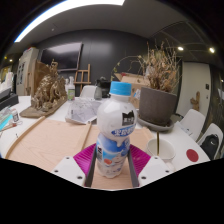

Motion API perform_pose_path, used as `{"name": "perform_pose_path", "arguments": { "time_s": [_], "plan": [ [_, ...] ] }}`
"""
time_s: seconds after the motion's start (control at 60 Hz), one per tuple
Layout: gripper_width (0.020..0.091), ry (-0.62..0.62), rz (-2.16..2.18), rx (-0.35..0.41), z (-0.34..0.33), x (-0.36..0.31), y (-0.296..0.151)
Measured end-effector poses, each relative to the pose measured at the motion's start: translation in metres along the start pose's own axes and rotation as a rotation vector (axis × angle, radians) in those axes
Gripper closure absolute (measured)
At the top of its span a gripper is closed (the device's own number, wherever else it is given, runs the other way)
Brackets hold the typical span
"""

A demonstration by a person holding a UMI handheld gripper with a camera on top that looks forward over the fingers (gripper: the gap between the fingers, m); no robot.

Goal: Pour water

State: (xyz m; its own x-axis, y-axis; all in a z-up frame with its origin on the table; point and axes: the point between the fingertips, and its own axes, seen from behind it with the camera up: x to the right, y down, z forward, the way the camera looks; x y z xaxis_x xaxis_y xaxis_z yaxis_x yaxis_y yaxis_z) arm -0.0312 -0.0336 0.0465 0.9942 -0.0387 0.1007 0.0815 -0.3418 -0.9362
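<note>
In the gripper view, a plastic water bottle [115, 135] stands upright between the two fingers [114, 160], its blue cap on and its white label with blue print facing the camera. The pink pads [85, 157] sit close against the bottle's lower body at either side, so the fingers look closed on it, held only as wide as the bottle itself. The bottle is over the near edge of a bench [50, 140] with a pale wood top. Beyond the fingers to the right a dark pot [158, 104] holds dry, brownish stems, and just beside it, nearer the fingers, is a small red-rimmed round thing [166, 154], too small to identify. Well apart on the far left stands a brown carved figure [46, 92], with white chairs [90, 93] behind the bench.
</note>
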Motion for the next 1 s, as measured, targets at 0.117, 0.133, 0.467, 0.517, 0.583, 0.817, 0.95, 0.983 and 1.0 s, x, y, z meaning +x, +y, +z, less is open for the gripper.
{"name": "perform_pose_path", "arguments": {
  "time_s": [0.117,0.133,0.467,0.517,0.583,0.817,0.95,0.983,1.0],
  "plan": [
    [0.0647,-0.011,0.034,0.007,-0.005,-0.003,-0.001],
    [0.0658,-0.006,0.033,0.007,-0.005,-0.002,-0.001],
    [0.0720,-0.096,0.194,0.015,-0.031,-0.016,-0.038],
    [0.0721,-0.146,0.337,0.016,-0.037,-0.020,-0.052],
    [0.0722,-0.216,0.548,0.009,-0.045,-0.024,-0.072],
    [0.0724,-0.466,1.329,-0.103,-0.052,-0.033,-0.101],
    [0.0723,-0.554,1.676,-0.161,-0.049,-0.029,-0.099],
    [0.0722,-0.581,1.741,-0.175,-0.049,-0.030,-0.099],
    [0.0722,-0.588,1.773,-0.181,-0.049,-0.030,-0.098]
  ]
}}
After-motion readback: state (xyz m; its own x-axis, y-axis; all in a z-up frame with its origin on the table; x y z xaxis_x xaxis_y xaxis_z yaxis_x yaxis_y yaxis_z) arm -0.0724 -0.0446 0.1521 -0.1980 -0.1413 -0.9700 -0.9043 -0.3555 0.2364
